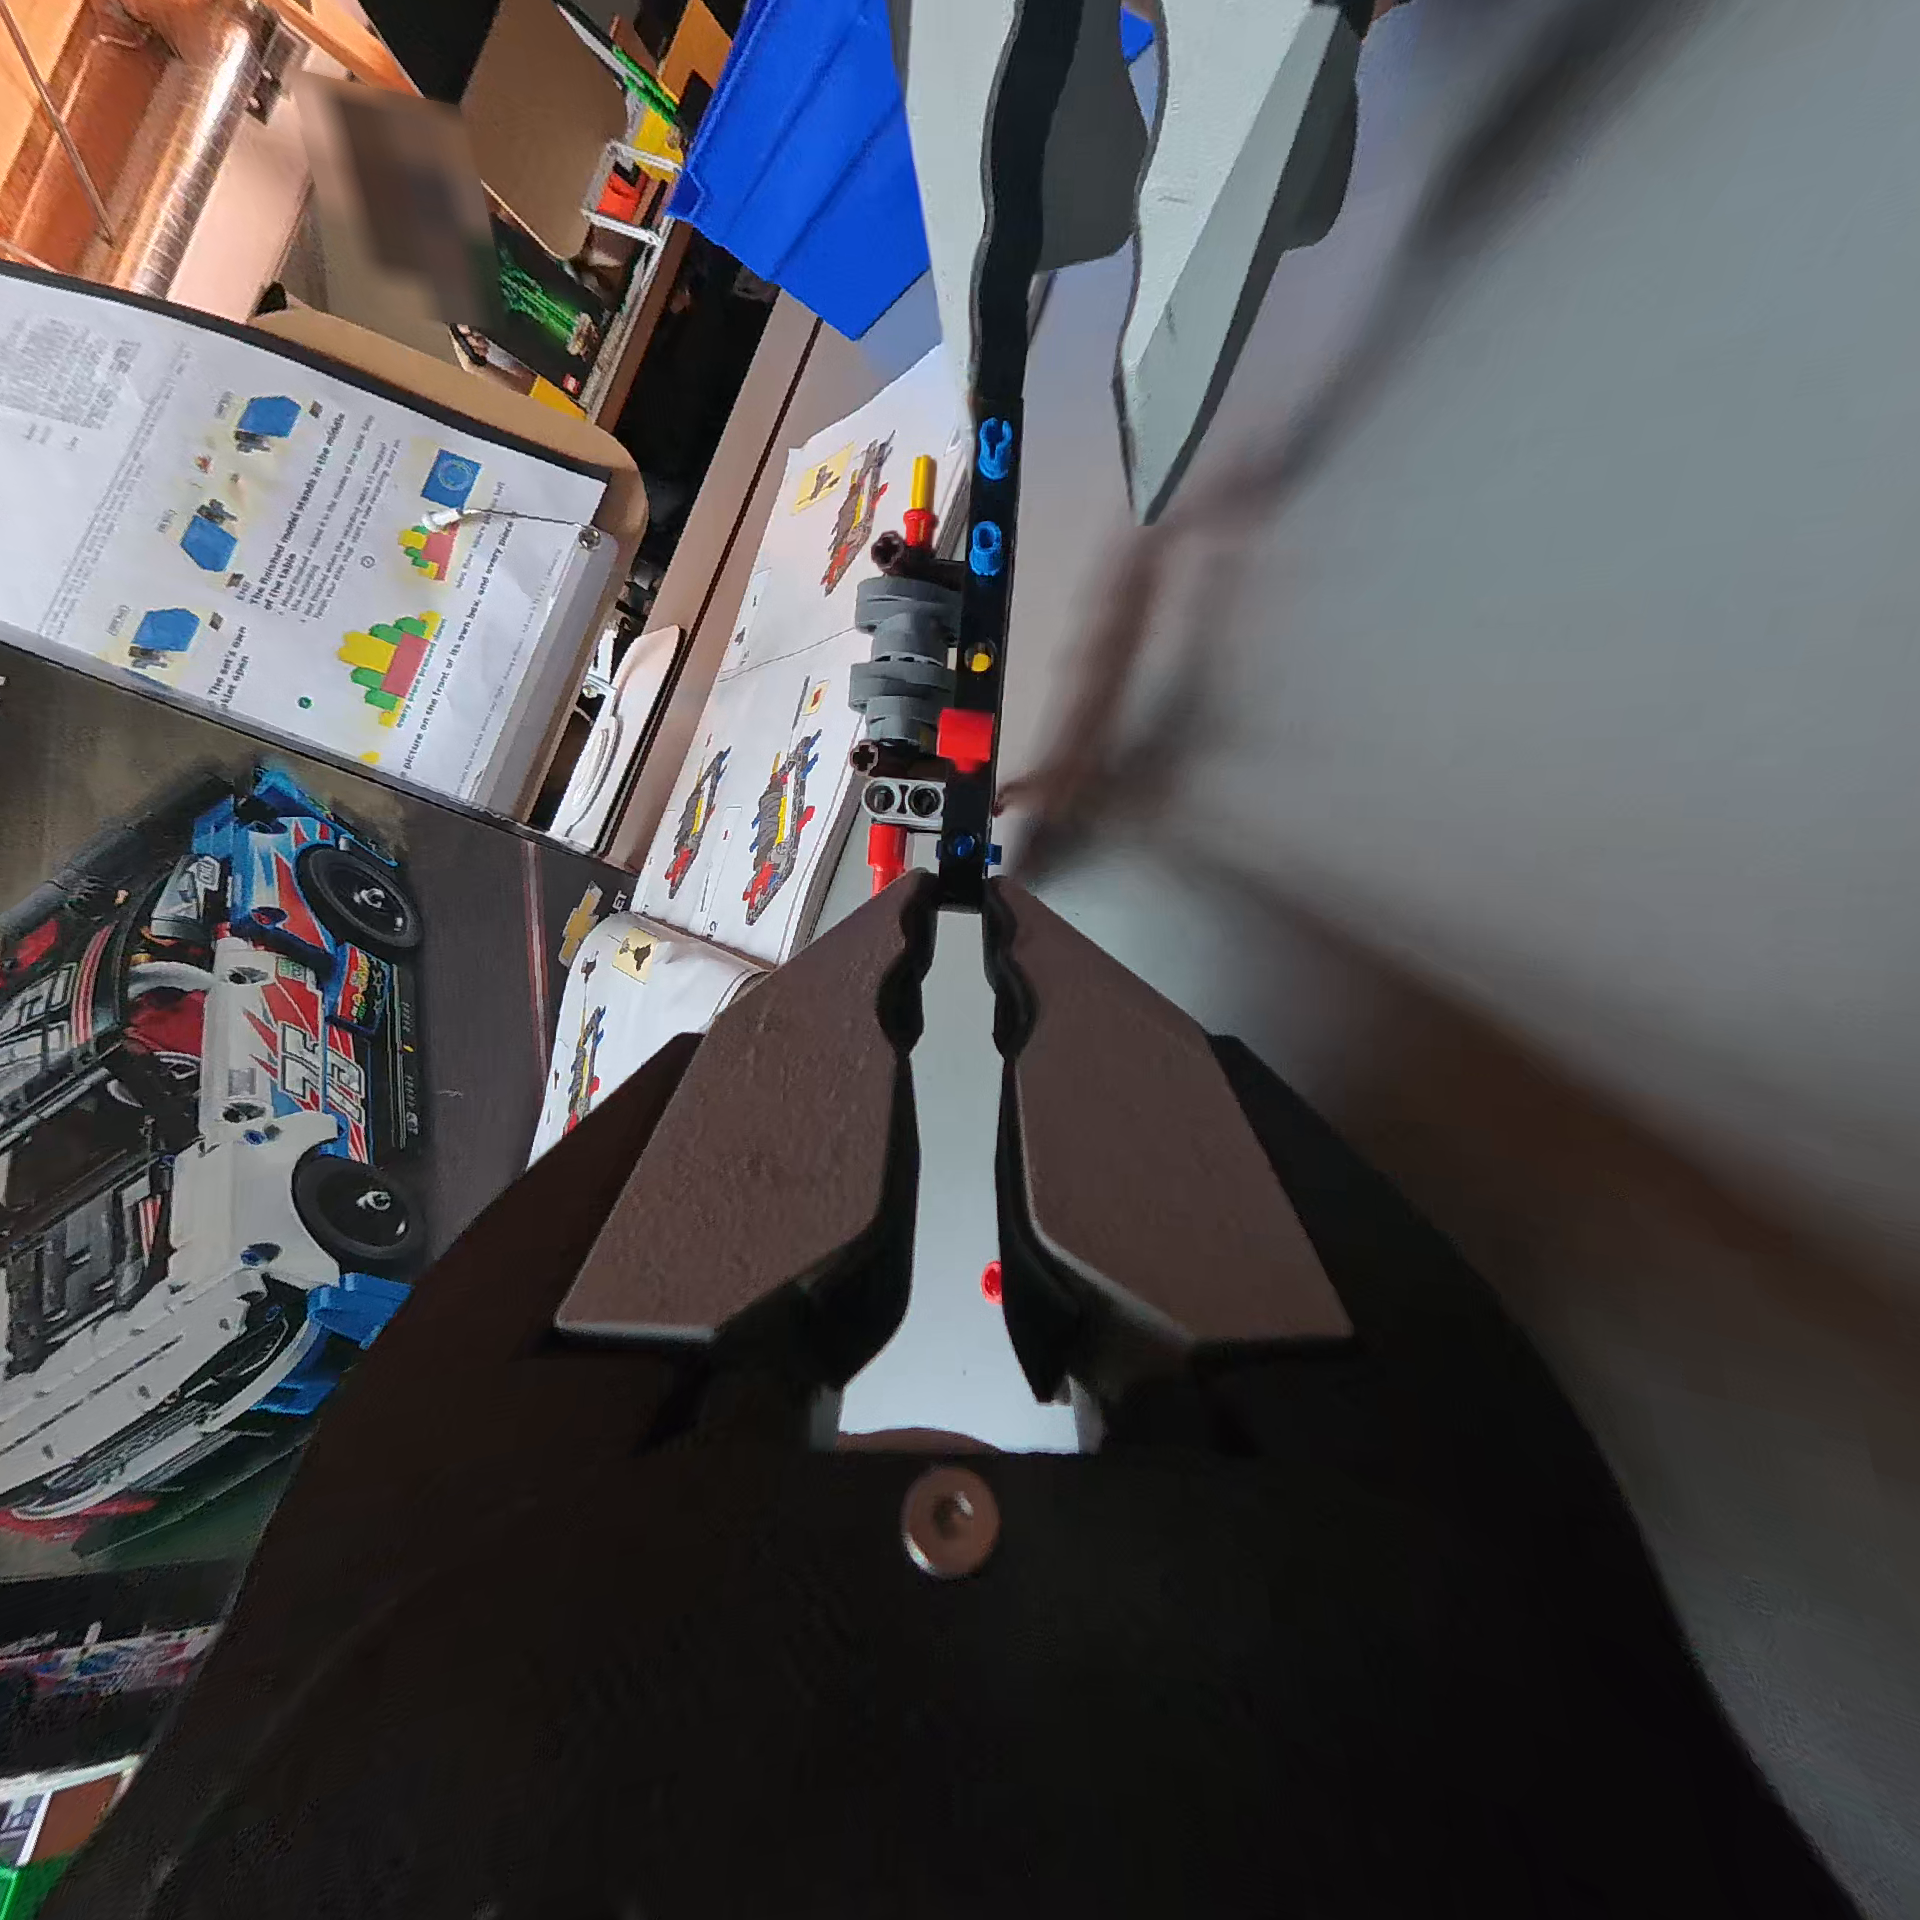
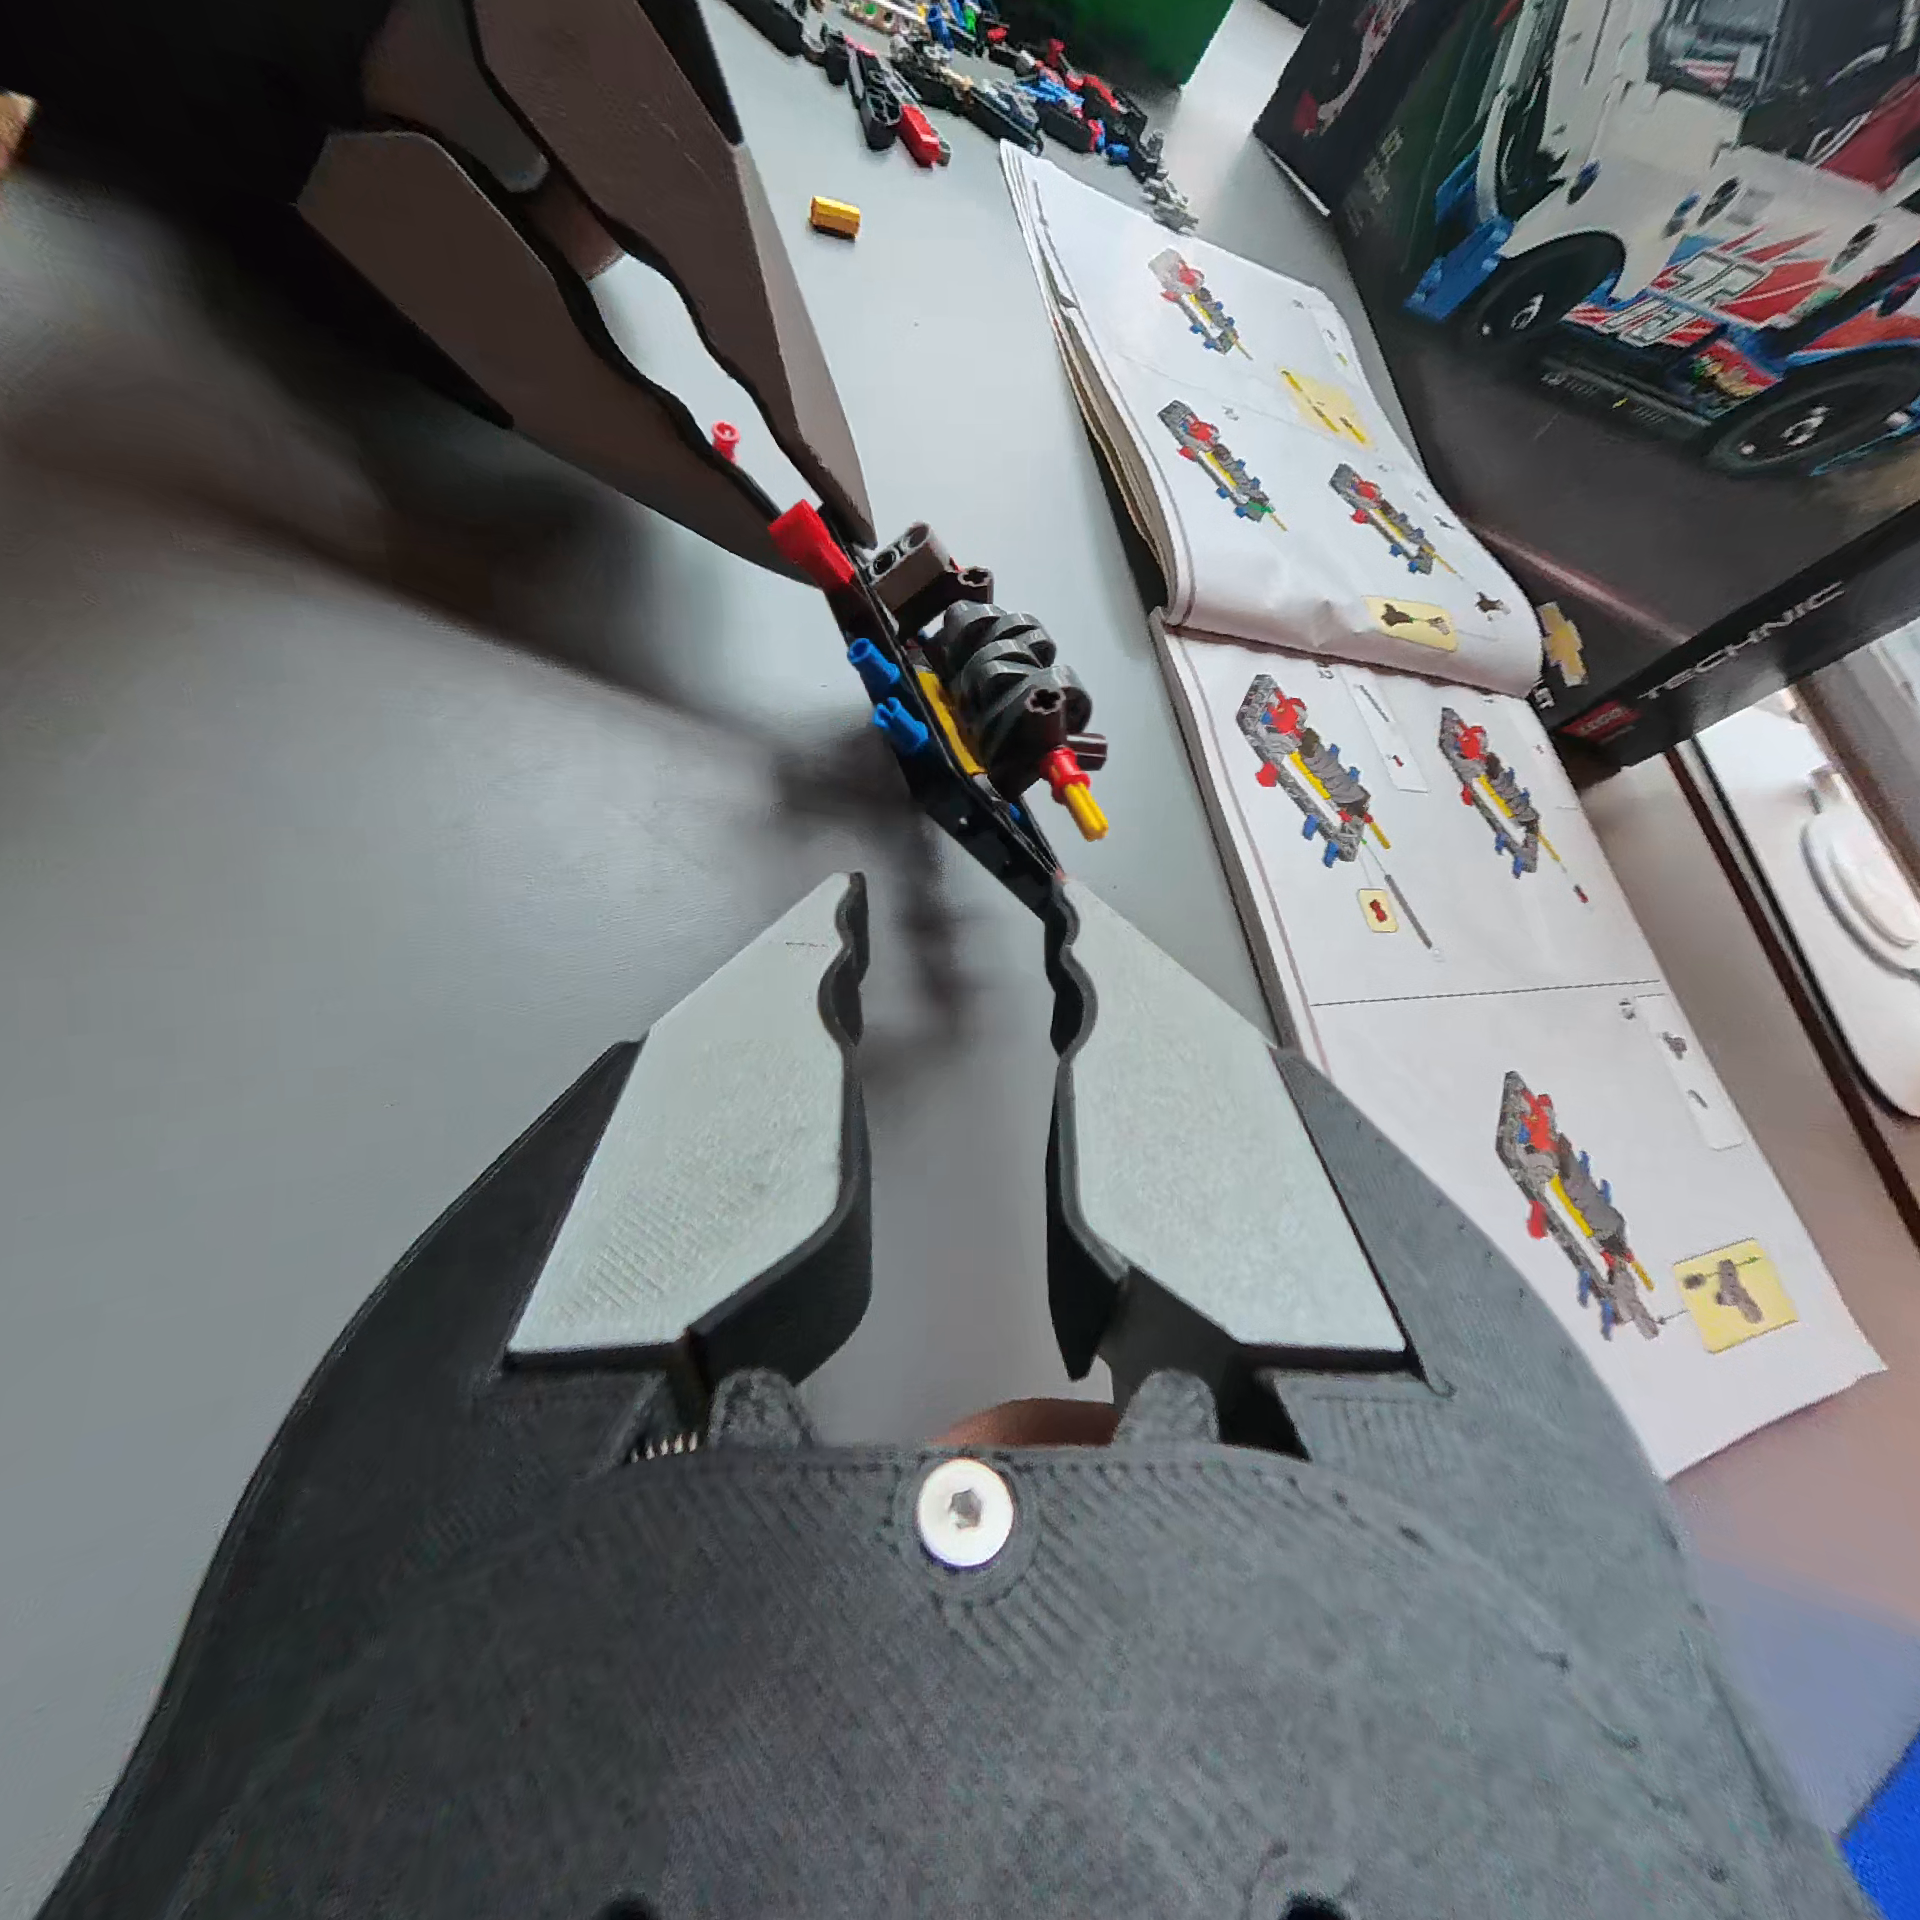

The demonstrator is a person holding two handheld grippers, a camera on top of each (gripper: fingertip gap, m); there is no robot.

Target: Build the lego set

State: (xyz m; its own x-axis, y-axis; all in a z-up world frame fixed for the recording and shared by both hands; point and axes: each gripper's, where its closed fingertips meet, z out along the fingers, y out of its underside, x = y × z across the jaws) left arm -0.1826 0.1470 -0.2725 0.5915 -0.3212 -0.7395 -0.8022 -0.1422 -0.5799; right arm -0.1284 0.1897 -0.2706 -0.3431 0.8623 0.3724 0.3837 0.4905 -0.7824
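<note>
The left gripper [image 1: 956, 894] clenches the near end of the black lego assembly [image 1: 987, 644], which runs toward twelve o'clock, its gray gears at its nine o'clock side. Only the right wrist view shows the right gripper [image 2: 956, 914] released, fingers apart, one tip touching the assembly's [image 2: 977, 696] end, and the loose parts pile [image 2: 987, 73] at twelve o'clock. The instruction booklet [image 2: 1455, 831] lies at three o'clock; the set box [image 1: 208, 1091] appears at nine o'clock in the left wrist view.
</note>
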